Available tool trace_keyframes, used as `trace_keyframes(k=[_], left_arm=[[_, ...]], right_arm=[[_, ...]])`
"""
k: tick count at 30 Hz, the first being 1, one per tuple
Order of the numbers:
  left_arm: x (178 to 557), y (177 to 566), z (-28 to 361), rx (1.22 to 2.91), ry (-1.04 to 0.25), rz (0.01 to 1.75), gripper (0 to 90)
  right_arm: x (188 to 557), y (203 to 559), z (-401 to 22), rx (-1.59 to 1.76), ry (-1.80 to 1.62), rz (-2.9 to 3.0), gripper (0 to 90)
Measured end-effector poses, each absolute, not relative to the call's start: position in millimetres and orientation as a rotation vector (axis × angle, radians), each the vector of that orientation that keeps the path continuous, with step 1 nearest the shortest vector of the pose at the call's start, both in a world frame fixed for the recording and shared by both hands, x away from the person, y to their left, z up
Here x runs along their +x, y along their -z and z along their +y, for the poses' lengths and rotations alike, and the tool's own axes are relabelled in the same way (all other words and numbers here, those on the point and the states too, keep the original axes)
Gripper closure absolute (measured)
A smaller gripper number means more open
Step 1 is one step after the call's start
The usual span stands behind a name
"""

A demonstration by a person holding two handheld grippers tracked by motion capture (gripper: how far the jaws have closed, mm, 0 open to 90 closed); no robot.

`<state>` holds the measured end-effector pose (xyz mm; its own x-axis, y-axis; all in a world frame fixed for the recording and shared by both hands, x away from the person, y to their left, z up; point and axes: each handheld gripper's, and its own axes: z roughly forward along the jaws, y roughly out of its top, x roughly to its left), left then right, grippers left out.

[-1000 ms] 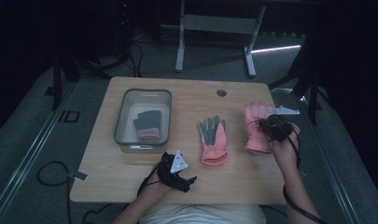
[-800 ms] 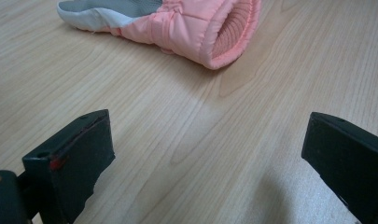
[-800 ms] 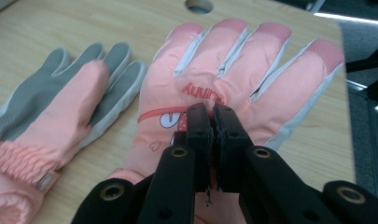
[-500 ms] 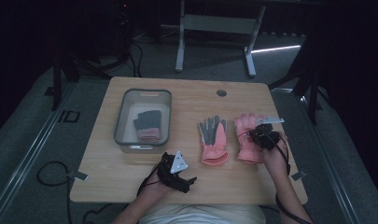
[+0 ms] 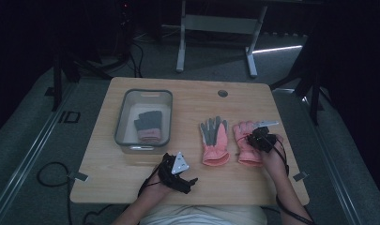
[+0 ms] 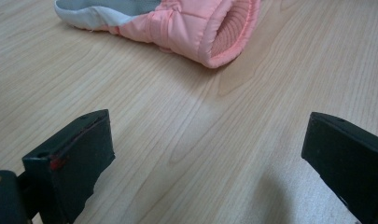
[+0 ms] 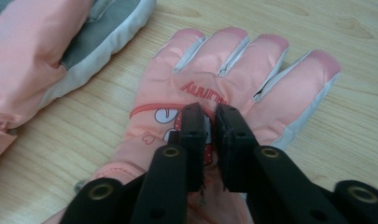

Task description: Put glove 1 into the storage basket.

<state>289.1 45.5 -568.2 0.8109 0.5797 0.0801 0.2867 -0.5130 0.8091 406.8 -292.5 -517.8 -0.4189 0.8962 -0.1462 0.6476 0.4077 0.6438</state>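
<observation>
A: On the tabletop (image 5: pixel 131 187), toward its right side, we see two pink gloves lying flat side by side, close but with a strip of wood between them. The right glove (image 5: pixel 246 140) lies back up; in the right gripper view its cartoon print and lettering face us (image 7: pixel 210 98).

B: And our right gripper (image 5: pixel 262 139) sits on top of that right glove. Its fingers (image 7: pixel 192 126) have just been opening and now stand a narrow gap apart over the print. We think the tips rest on the fabric without pinching it, though the contact is hard to judge there.

A: The left glove (image 5: pixel 215 140) lies palm up, grey palm showing. From the left gripper view we see its ribbed cuff (image 6: pixel 233 28) ahead of us.

B: Our left gripper (image 5: pixel 178 174) rests low near the front edge, well apart from both gloves, its fingers (image 6: pixel 74 158) spread wide with bare wood between them.

A: To the left stands a grey bin (image 5: pixel 124 117) with another glove (image 5: pixel 148 127) inside.
</observation>
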Motion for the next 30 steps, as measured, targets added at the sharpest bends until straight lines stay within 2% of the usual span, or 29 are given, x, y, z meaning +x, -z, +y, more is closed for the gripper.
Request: trace_keyframes(k=[3, 7, 18, 21, 24, 30], left_arm=[[289.0, 567.7, 45.6, 2.129, -0.434, 0.635, 1.9], [289.0, 567.7, 45.6, 2.132, -0.428, 0.635, 1.9], [289.0, 568.1, 45.4, 2.139, -0.426, 0.632, 1.9], [288.1, 568.3, 45.0, 2.142, -0.427, 0.628, 1.9], [288.1, 568.5, 44.1, 2.145, -0.427, 0.626, 1.9], [288.9, 569.0, 44.2, 2.144, -0.429, 0.63, 1.9]], right_arm=[[401.3, 507.1, -295.3, 1.292, -0.737, 2.185, 67.8], [395.4, 502.6, -296.2, 1.255, -0.727, 2.202, 61.1], [399.5, 523.8, -297.2, 1.283, -0.646, 2.225, 58.1], [400.4, 527.2, -297.8, 1.293, -0.649, 2.217, 64.1], [400.4, 529.0, -295.9, 1.303, -0.656, 2.213, 75.9], [400.4, 527.4, -293.2, 1.325, -0.645, 2.204, 82.0]])
